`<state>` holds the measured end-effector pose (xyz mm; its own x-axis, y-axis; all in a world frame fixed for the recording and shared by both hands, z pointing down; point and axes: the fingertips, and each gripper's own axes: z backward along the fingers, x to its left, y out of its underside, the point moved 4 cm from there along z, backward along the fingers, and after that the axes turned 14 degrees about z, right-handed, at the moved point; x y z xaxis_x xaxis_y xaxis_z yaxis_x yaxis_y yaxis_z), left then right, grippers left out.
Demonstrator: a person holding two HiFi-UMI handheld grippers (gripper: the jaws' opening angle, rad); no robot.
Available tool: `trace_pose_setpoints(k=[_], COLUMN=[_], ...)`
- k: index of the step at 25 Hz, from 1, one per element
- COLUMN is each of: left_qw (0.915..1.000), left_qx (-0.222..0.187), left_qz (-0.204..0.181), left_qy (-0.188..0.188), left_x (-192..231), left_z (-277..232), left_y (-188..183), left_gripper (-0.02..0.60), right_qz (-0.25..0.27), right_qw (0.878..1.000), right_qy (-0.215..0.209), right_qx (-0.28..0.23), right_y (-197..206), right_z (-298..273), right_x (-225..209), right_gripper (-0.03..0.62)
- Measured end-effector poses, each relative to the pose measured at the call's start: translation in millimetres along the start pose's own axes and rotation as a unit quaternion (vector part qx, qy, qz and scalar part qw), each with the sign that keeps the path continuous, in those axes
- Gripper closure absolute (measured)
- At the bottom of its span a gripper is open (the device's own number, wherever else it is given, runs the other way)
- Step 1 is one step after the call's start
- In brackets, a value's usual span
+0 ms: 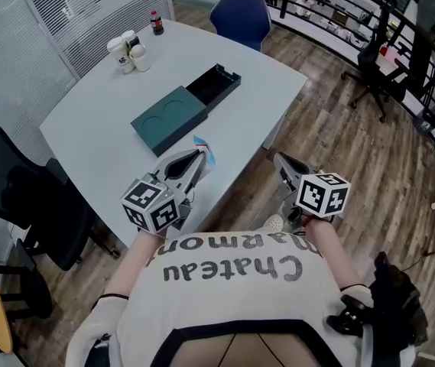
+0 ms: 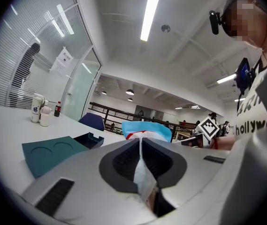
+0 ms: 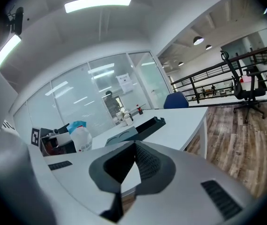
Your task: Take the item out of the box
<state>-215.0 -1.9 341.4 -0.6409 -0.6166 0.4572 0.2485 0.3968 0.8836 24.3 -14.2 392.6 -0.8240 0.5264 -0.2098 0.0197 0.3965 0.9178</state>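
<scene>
**Head view.** The left gripper [image 1: 199,157] has its 2 fingers clamped on a flat white packet [image 1: 205,148] with a blue top. The packet projects just past the fingertips. The dark green box [image 1: 173,115] lies on the table [image 1: 95,121] well beyond those fingertips, and its inner tray [image 1: 215,85] is slid out at the far end. The right gripper [image 1: 281,162] hangs off the table edge, above the floor.

**Left gripper view.** The packet [image 2: 144,128] is pinched flat between the 2 fingers of the left gripper [image 2: 140,139]. The box [image 2: 52,152] sits ahead and to their left, apart from the packet.

**Right gripper view.** The fingers of the right gripper [image 3: 134,144] meet at the tips, with nothing between them. The box [image 3: 145,125] lies ahead of them.

**Step in hand.** Removal looks complete, since the packet is clear of the box. The next move probably calls for lowering the packet onto bare table short of the box, then parting the left fingers.
</scene>
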Motion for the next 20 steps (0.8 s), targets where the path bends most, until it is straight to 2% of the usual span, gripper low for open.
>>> trace_pose_setpoints(k=[10,20], left_qw=[0.9999,0.9998], left_qx=[0.005,0.002], left_qz=[0.012,0.017], left_qy=[-0.008,-0.008], left_x=[20.3,22.4], left_z=[8.6,6.2], left_y=[0.2,0.0], left_gripper=[0.543,0.543], right_qz=[0.005,0.002], right_qw=[1.000,1.000], right_qy=[-0.005,-0.002], right_qx=[0.007,0.011], right_y=[-3.2,1.2], right_z=[-17.8,-16.0], right_x=[10.7,8.6], right_gripper=[0.594,0.594])
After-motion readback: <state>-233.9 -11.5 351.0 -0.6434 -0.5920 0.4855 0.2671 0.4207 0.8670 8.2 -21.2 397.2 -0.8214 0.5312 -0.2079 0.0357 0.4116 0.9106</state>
